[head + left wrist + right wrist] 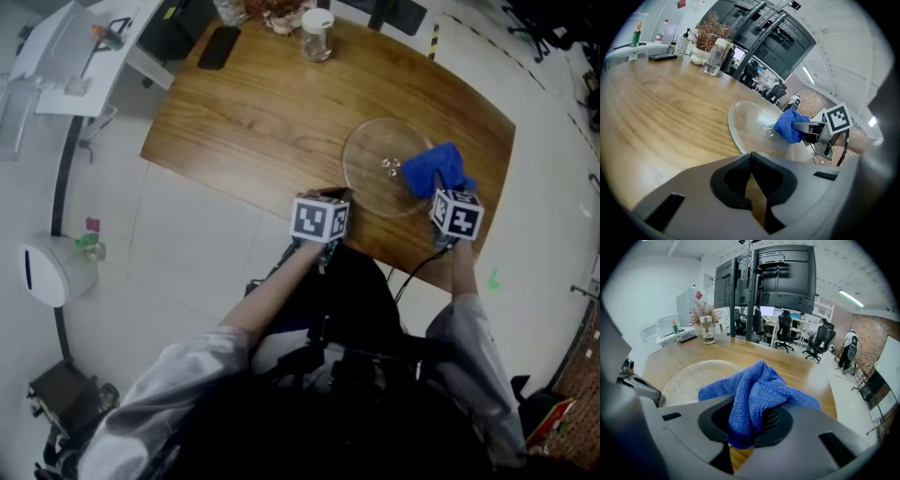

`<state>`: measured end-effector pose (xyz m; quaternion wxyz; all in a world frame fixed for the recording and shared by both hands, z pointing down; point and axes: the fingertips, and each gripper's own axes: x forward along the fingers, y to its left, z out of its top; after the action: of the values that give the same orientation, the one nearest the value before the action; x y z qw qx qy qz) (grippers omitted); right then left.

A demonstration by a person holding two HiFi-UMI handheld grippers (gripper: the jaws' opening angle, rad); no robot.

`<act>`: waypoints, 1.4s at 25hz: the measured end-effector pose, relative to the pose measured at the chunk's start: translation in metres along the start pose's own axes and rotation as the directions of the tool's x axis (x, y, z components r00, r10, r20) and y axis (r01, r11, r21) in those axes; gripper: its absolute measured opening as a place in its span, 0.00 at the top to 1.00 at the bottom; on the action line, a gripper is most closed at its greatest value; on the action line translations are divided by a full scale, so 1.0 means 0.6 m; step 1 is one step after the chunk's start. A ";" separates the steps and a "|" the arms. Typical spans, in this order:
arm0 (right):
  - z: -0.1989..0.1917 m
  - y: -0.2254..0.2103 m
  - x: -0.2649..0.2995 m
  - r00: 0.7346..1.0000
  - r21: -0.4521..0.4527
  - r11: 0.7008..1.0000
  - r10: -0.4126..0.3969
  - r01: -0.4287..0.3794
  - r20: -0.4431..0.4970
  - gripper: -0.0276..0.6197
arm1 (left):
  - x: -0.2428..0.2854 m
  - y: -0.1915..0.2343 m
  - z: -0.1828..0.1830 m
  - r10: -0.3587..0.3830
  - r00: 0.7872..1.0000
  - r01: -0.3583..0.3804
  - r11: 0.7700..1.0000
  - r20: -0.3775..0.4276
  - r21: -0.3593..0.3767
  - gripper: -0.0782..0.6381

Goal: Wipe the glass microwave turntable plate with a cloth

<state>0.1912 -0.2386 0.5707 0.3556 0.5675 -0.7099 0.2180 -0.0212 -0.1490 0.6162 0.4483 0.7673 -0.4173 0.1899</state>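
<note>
The clear glass turntable plate [380,159] lies flat on the wooden table [253,112], near its front right edge. My right gripper [439,180] is shut on a bunched blue cloth [436,167], which rests over the plate's right side. In the right gripper view the cloth [757,390] fills the jaws, with the plate [689,378] beyond. My left gripper [336,194] sits at the plate's near left rim, jaws together and holding nothing. The left gripper view shows its shut tips [751,157] just short of the plate [750,124] and the cloth [790,125].
A lidded glass jar [317,35] and a black phone [217,47] stand at the table's far side, with dried plants beside them. The table's front edge runs just under both grippers. A white bin [52,272] stands on the floor at left.
</note>
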 end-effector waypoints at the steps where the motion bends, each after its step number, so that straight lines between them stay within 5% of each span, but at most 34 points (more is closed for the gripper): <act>1: -0.005 -0.013 -0.005 1.000 0.008 1.000 -0.017 0.017 -0.004 0.83 | 0.000 -0.001 0.000 -0.001 1.000 0.001 1.000 -0.005 0.004 0.90; 8: -0.001 -0.011 -0.021 0.999 -0.004 0.999 -0.034 0.034 0.039 0.83 | 0.003 0.001 -0.002 -0.006 1.000 0.005 1.000 -0.030 -0.021 0.90; 14: 0.057 0.110 -0.068 0.970 0.106 0.978 0.157 -0.179 0.186 0.83 | 0.005 -0.004 -0.006 -0.002 0.999 0.003 1.000 -0.051 0.011 0.90; 20: 0.054 0.253 -0.062 0.932 0.059 0.940 0.322 -0.335 0.167 0.83 | 0.006 -0.012 -0.009 -0.001 0.998 0.005 0.998 -0.059 0.058 0.90; 28: 0.002 0.245 -0.047 0.963 -0.039 0.967 0.255 -0.253 0.087 0.83 | 0.006 -0.012 -0.009 -0.007 0.998 0.010 0.998 -0.060 0.054 0.90; 35: -0.065 0.120 -0.058 0.989 0.072 0.987 0.142 -0.144 0.038 0.83 | 0.007 -0.010 -0.010 -0.014 0.998 0.017 0.999 -0.068 0.043 0.90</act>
<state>0.1358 -0.1696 0.5764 0.3059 0.5314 -0.7460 0.2600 -0.0132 -0.1442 0.6190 0.4468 0.7733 -0.3918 0.2212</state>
